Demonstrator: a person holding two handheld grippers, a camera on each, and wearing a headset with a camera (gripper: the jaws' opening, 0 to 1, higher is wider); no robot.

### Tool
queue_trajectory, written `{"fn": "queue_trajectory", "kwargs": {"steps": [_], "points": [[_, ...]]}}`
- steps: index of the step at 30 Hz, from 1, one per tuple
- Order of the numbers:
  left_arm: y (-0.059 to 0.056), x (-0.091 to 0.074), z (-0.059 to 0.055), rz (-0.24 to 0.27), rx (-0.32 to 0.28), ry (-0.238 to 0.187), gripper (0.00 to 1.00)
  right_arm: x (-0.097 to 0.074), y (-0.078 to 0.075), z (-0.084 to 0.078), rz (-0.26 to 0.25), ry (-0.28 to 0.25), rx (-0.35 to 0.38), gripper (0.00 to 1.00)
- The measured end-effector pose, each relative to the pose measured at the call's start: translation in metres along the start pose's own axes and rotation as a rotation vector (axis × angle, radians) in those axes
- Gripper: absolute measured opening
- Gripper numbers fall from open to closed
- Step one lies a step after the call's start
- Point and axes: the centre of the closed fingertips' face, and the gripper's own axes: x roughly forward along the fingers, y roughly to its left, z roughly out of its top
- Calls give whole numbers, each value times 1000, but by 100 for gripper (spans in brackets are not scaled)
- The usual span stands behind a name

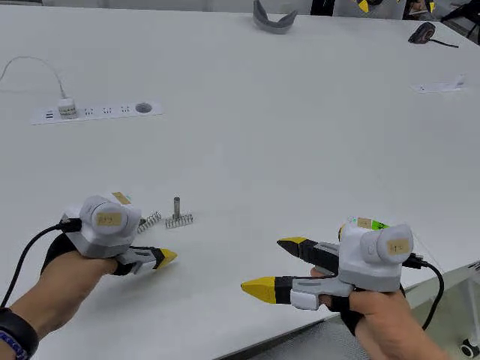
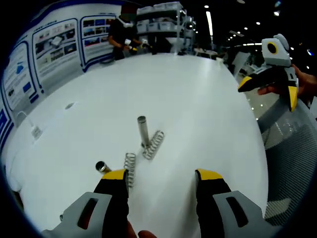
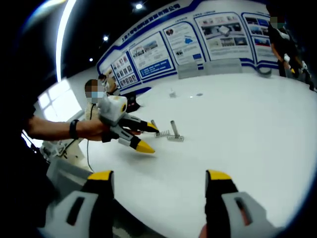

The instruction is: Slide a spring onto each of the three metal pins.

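A short metal pin (image 1: 177, 206) stands upright on the white table (image 1: 285, 135). One spring (image 1: 180, 220) lies at its base and a second spring (image 1: 150, 220) lies just to its left. In the left gripper view the upright pin (image 2: 142, 130) has a spring (image 2: 154, 144) lying against its foot. Another spring (image 2: 130, 162) and a lying pin (image 2: 102, 167) sit by the left fingertip. My left gripper (image 2: 163, 176) is open and empty, a little short of them (image 1: 161, 257). My right gripper (image 1: 277, 266) hovers open and empty near the table's front edge (image 3: 159, 176).
A white power strip (image 1: 97, 111) with a plug lies at the far left. A grey curved object (image 1: 274, 19) and a black item (image 1: 424, 34) rest at the far edge, a paper slip (image 1: 439, 88) at the right. The table's front edge runs just under my hands.
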Motion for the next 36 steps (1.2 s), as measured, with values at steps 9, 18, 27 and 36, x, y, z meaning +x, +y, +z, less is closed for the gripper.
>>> {"fn": "queue_trajectory", "kwargs": {"steps": [9, 18, 27, 36], "points": [[4, 3, 2, 16, 3, 2, 56, -1, -1, 2, 3, -14, -3, 75], [6, 4, 0, 22, 17, 18, 55, 0, -1, 1, 9, -10, -9, 75], [-4, -3, 0, 6, 25, 1, 54, 0, 0, 1, 11, -10, -11, 74], [1, 1, 0, 33, 60, 29, 58, 0, 1, 1, 13, -13, -7, 74]]}}
